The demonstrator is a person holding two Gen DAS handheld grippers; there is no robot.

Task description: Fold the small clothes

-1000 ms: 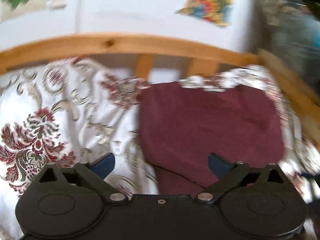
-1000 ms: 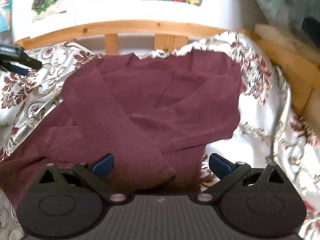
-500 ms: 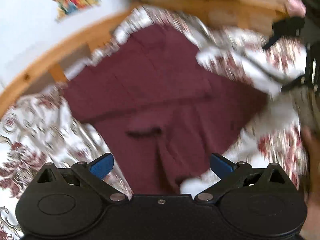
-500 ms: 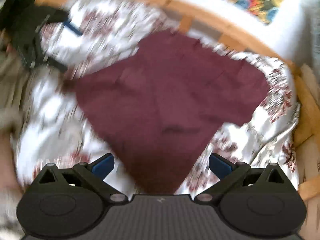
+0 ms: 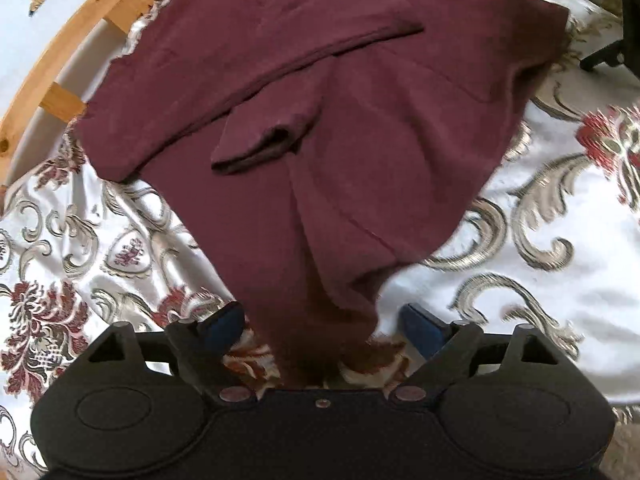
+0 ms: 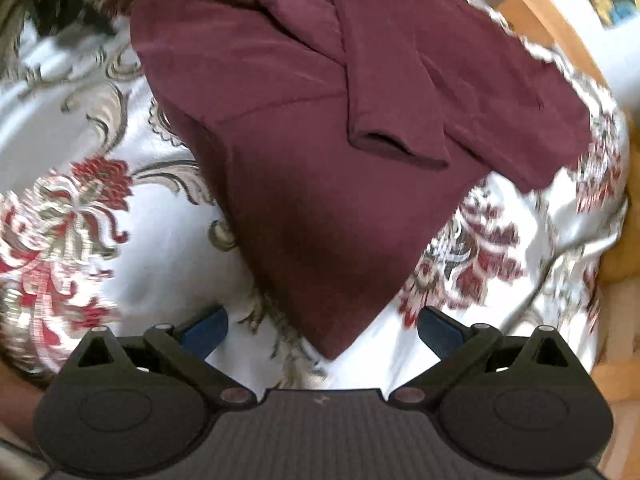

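A maroon long-sleeved garment (image 5: pixel 328 128) lies flat on the floral bedspread (image 5: pixel 560 216), with both sleeves folded across its front; a sleeve cuff (image 5: pixel 256 148) lies near its middle. My left gripper (image 5: pixel 324 326) is open, and one bottom corner of the garment lies between its blue pads. In the right wrist view the garment (image 6: pixel 320 152) lies the same way. My right gripper (image 6: pixel 322 330) is open, and the other bottom corner points in between its pads without touching them.
A wooden bed rail (image 5: pixel 60 68) runs along the far side of the spread, also seen in the right wrist view (image 6: pixel 560 28). The other gripper's dark frame (image 5: pixel 624 32) shows at the upper right of the left wrist view.
Both grippers have swung from the garment's far sides down to its two near corners. The garment lies as before.
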